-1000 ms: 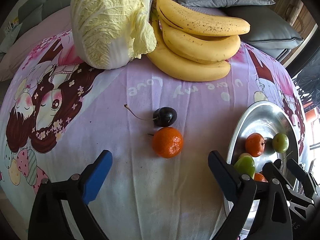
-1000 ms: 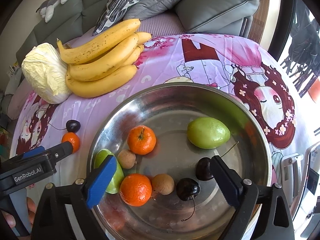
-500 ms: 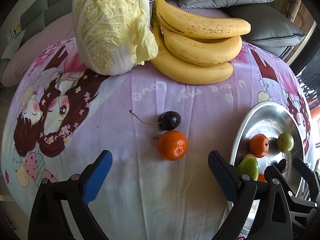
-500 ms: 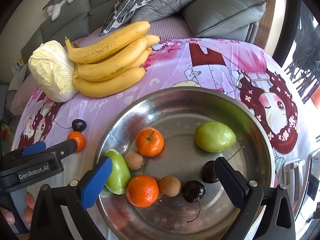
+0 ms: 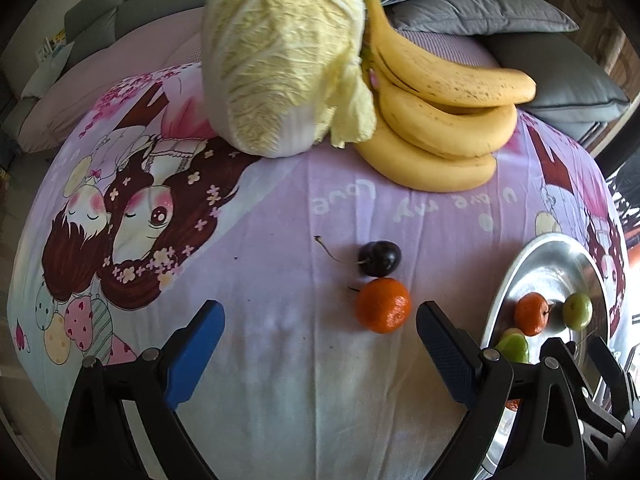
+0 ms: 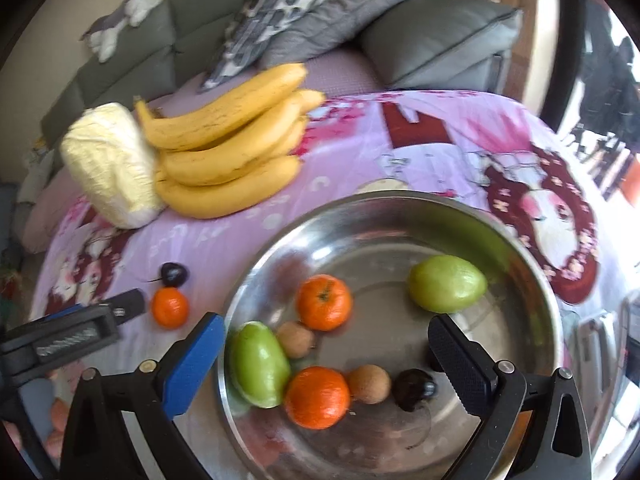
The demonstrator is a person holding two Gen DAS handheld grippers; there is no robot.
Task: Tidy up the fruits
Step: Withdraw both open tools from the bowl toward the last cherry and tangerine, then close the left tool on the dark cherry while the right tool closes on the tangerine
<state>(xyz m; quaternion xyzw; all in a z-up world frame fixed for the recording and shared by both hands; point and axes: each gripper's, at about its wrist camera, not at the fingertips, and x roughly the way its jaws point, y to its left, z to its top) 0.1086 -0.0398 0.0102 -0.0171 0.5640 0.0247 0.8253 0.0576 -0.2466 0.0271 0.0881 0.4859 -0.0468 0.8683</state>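
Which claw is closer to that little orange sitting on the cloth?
Left. The left claw is open just short of the orange; the right claw hangs open over the metal bowl beside it.

Shiny metal bowl [image 6: 532,264], matt printed cloth [image 5: 280,320], glossy cherry [image 5: 379,258]

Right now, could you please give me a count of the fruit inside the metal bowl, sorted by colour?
In the metal bowl, by the right wrist view:
Orange: 2
Green: 2
Brown: 2
Dark: at least 1; the right finger may hide another
Total: 7 visible
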